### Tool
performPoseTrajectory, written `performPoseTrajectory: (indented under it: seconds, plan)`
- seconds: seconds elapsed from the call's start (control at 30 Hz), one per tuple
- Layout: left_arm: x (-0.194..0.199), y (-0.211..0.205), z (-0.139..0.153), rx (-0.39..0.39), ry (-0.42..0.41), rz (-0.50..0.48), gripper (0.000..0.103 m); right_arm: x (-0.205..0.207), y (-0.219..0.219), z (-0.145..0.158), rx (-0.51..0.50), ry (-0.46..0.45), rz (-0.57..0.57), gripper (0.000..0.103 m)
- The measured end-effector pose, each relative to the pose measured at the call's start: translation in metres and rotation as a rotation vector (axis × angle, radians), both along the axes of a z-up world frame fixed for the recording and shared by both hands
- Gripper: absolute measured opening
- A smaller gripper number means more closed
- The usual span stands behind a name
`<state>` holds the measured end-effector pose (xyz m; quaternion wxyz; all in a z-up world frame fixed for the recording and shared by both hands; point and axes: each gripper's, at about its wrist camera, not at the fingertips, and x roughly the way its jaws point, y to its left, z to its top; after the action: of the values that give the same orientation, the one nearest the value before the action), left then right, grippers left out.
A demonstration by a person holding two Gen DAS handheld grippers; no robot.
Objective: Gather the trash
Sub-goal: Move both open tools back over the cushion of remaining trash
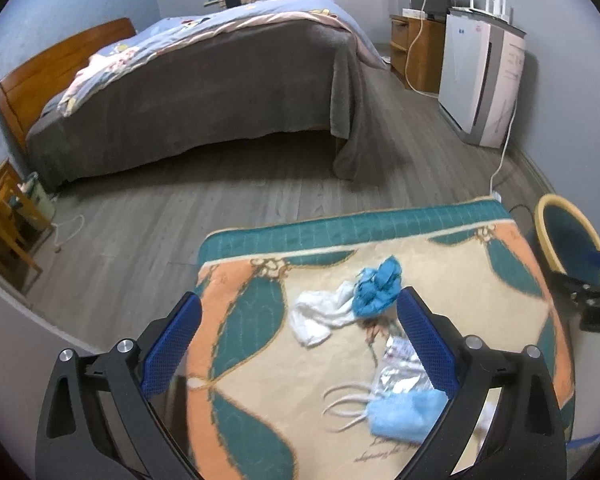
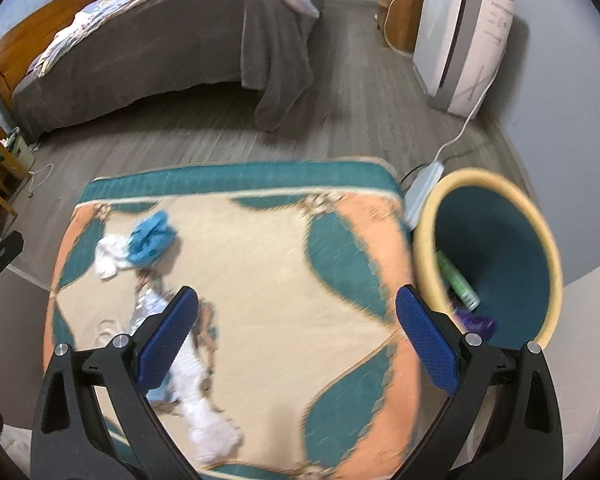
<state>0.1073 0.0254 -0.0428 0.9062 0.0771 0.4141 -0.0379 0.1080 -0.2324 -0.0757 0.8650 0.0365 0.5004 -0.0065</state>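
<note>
Trash lies on a patterned cloth-covered table (image 1: pixel 260 400) (image 2: pixel 300 280): a crumpled blue piece (image 1: pixel 378 288) (image 2: pixel 152 236), a white crumpled tissue (image 1: pixel 320 316) (image 2: pixel 108 258), a silvery wrapper (image 1: pixel 400 372) (image 2: pixel 146 308) and a light blue face mask (image 1: pixel 404 416) with white ear loops. My left gripper (image 1: pixel 300 344) hovers open above the wrapper and mask. Over the table's right half my right gripper (image 2: pixel 298 332) is open and empty. Right of the table stands a yellow-rimmed bin (image 2: pixel 540 248) (image 1: pixel 548 220) holding a green bottle (image 2: pixel 458 280) and something purple (image 2: pixel 476 322).
A bed (image 1: pixel 204 92) with a grey cover stands across the wooden floor. A white appliance (image 1: pixel 480 80) and a wooden cabinet (image 1: pixel 416 52) line the right wall, with a white cable and power strip (image 2: pixel 424 188) beside the bin. A wooden stand (image 1: pixel 4 224) sits at left.
</note>
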Motion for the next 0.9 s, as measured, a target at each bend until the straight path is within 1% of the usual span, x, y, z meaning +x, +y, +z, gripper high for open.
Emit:
performPoseTrajectory:
  seconds: [0.13,0.23,0.3,0.33,0.43,0.5,0.67,0.77,0.87,0.9]
  plan:
    - [-0.022,0.014,-0.002,-0.037,0.001,0.035,0.097,-0.013,0.008,-0.018,0.026,0.045,-0.049,0.097]
    - [-0.035,0.017,-0.011,-0.077,0.048,0.056,0.097,-0.023,0.008,-0.027,0.034,0.073,-0.090,0.097]
    - [-0.043,0.016,-0.014,-0.091,0.058,0.056,0.097,-0.031,0.008,-0.028,0.040,0.070,-0.109,0.097]
    - [-0.048,0.015,-0.015,-0.090,0.056,0.052,0.097,-0.035,0.009,-0.028,0.043,0.067,-0.114,0.097]
    - [-0.061,0.008,-0.019,-0.055,0.050,0.040,0.097,-0.049,0.013,-0.037,0.050,0.081,-0.117,0.097]
    - [-0.066,0.006,-0.022,-0.049,0.060,0.039,0.097,-0.055,0.017,-0.045,0.044,0.100,-0.109,0.097]
    - [-0.076,0.009,-0.024,-0.084,0.070,0.059,0.097,-0.066,0.030,-0.057,-0.002,0.126,-0.067,0.097]
    - [-0.078,0.010,-0.026,-0.069,0.069,0.062,0.097,-0.068,0.038,-0.061,-0.021,0.134,-0.027,0.097]
    - [-0.076,0.010,-0.028,-0.047,0.070,0.064,0.097,-0.068,0.046,-0.070,-0.001,0.171,0.023,0.097]
    - [-0.074,0.010,-0.030,-0.046,0.076,0.064,0.097,-0.068,0.049,-0.074,0.013,0.193,0.035,0.094]
